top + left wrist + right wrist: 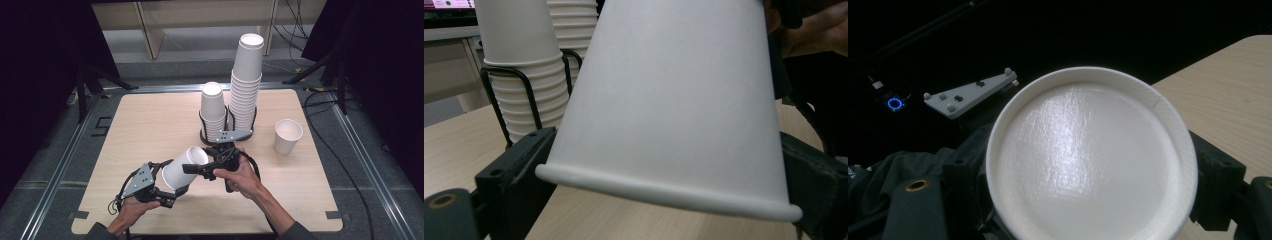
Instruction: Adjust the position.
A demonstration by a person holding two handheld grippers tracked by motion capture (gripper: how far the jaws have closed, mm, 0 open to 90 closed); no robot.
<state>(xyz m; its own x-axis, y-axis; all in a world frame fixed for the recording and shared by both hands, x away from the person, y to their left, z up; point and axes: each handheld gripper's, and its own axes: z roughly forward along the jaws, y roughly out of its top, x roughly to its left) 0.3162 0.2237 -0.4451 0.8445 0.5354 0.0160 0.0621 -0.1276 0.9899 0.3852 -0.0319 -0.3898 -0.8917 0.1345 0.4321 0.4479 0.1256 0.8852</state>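
1. Paper cup (184,167) lies on its side in the air above the table (150,125), held between both grippers, tilted, one end up and away toward the rack.
2. Left gripper (172,192) has its jaws closed on the cup's rim end; in the left gripper view the rolled rim (664,192) sits just above the jaws with a black jaw touching the wall on each side.
3. Right gripper (192,169) grips the cup's other end; in the right gripper view the cup's flat base (1088,155) fills the space between its jaws, both pressed against the edge.
4. Cup is thus pinched at both ends, wall bare between the two grips, clear of the tabletop.
5. Beyond the right gripper's fingers: wire rack (227,131) with a short cup stack (212,107) and a tall cup stack (246,80), near the right hand, little gap.
6. Single upright cup (287,136) stands well apart, on the far side of the right hand, near the table's right edge.
7. Open table surface lies on the outer side of the left gripper and ahead of it, up to the far-left corner.
8. Near table edge sits just behind both hands; forearms cross it.
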